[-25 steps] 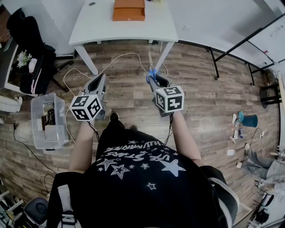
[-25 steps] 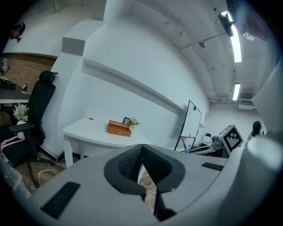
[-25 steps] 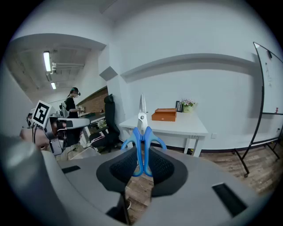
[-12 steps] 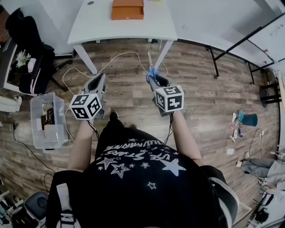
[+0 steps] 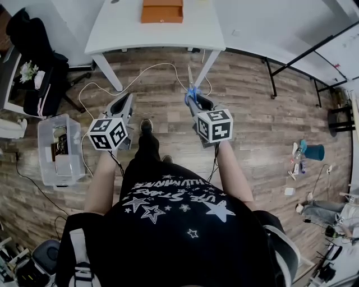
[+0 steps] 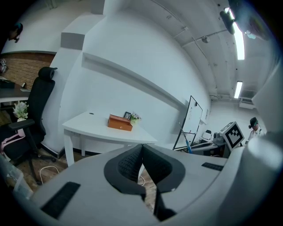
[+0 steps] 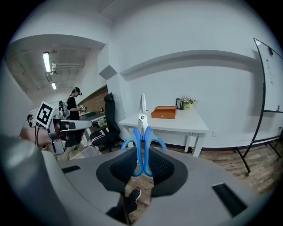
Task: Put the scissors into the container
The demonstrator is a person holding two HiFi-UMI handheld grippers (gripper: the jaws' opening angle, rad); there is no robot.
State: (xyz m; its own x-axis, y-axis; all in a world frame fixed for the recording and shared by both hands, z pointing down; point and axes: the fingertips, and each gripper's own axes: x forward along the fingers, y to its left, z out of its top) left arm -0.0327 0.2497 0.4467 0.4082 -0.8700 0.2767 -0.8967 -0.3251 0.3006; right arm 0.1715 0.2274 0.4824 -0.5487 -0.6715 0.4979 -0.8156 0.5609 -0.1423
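At the head view's centre, the jaws of the right gripper point(image 5: 194, 103) clamped the scissors point(image 5: 190, 83) by their blue handles, blades aimed up-frame toward the orange container point(image 5: 162, 11) on the counter point(image 5: 112, 28), while the left gripper point(image 5: 125, 105) stayed beside it, jaws closed on nothing.

Your head camera looks steeply down from above your shoulders onto the left gripper point(image 5: 124, 101), the right gripper point(image 5: 194, 100) and the floor point(image 5: 252, 112). Each gripper camera rides close behind its own jaws, looking level along them. Well beyond both jaws stands the worktop point(image 5: 120, 28) with the orange box point(image 5: 162, 11), shared by all three views.
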